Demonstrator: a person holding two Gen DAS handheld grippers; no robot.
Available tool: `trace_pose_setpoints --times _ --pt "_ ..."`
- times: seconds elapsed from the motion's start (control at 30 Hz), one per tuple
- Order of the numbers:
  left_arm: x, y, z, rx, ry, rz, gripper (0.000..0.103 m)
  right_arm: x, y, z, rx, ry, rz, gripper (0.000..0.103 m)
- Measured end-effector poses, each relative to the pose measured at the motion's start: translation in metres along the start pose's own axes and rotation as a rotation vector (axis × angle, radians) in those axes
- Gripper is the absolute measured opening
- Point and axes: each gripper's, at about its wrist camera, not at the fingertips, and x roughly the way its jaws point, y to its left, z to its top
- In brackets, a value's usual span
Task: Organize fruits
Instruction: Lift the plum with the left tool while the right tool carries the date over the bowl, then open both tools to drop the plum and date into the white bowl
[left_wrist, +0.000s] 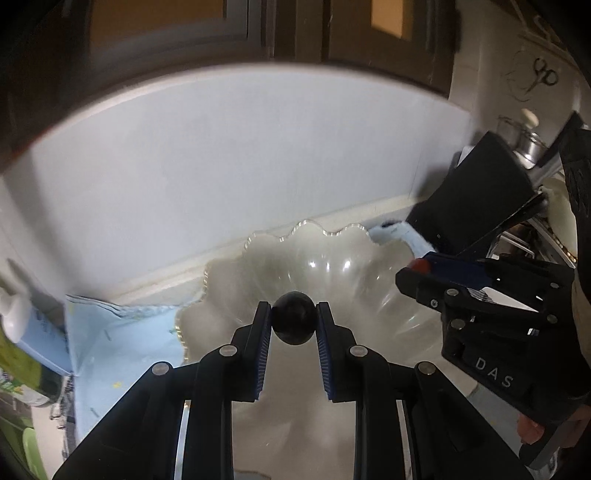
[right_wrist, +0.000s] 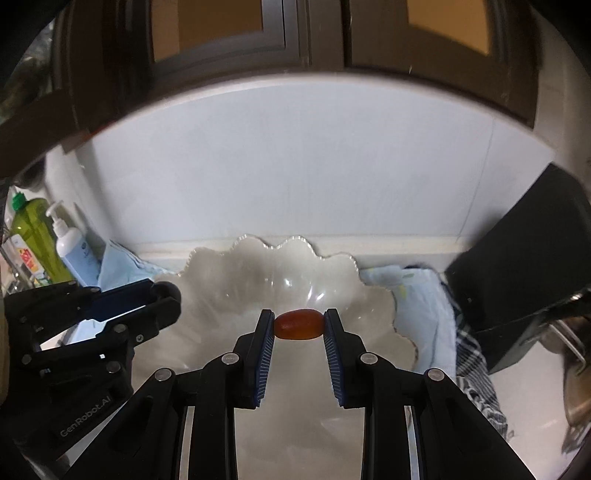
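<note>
A clear glass bowl (left_wrist: 332, 254) with a scalloped rim stands on the counter against the white wall; the right wrist view shows the same bowl (right_wrist: 229, 280). My left gripper (left_wrist: 294, 314) is shut on a dark round fruit (left_wrist: 294, 321), held over the bowl's near side. My right gripper (right_wrist: 299, 321) is shut on a small oblong orange-red fruit (right_wrist: 298, 325), also over the bowl. From the left wrist view the right gripper (left_wrist: 419, 267) comes in from the right above the bowl's rim. In the right wrist view the left gripper (right_wrist: 168, 291) enters from the left. The bowl looks bare inside.
A light blue cloth (left_wrist: 122, 332) lies under the bowl, and its other end (right_wrist: 417, 295) shows on the bowl's right. A black box (right_wrist: 524, 258) stands at the right. Green bottle (right_wrist: 37, 240) and white pump bottle (right_wrist: 70, 243) stand at the left. Dark cabinets hang above.
</note>
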Motion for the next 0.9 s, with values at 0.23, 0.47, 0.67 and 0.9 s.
trace_pose_setpoints --times 0.23,0.47,0.67,0.9 --pt "0.043 0.003 0.008 -0.006 0.100 0.009 0.025 0.042 -0.005 0.005 -0.020 0.119 0.007 0.029" --pt "0.066 0.008 0.010 0.001 0.145 -0.001 0.026 0.066 -0.009 0.007 -0.024 0.169 0.017 0.029" --pt "0.069 0.011 0.015 -0.005 0.148 0.021 0.051 0.076 -0.016 0.007 0.001 0.192 -0.005 0.045" --pt "0.052 0.016 0.017 -0.015 0.124 0.072 0.071 0.060 -0.021 0.006 0.022 0.156 -0.043 0.057"
